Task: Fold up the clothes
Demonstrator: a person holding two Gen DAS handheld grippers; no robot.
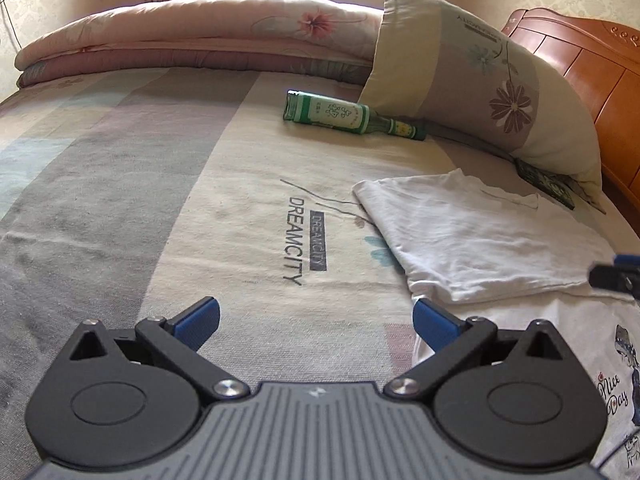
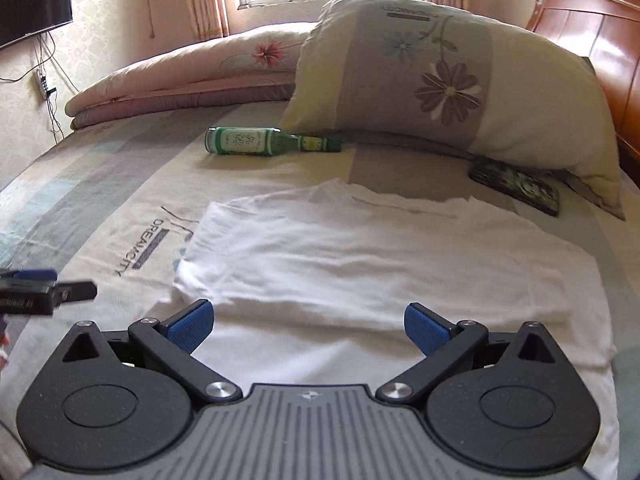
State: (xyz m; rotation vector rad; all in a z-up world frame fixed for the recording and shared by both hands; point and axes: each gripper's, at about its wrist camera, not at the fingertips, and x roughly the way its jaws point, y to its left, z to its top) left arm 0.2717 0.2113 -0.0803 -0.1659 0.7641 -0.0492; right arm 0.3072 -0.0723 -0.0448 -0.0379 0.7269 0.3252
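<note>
Bed with a striped sheet, a white t-shirt part-folded on it near the pillow. Only the left view shows its cartoon print; only the right shows the wall TV. Green bottle beside the pillow. Left gripper and right gripper both spread wide, holding nothing.

The bedsheet carries "DREAMCITY" twice, side by side, just left of the white T-shirt. That shirt's printed part reads "Nice Day". The pillow beyond it also bears "DREAMCITY".
</note>
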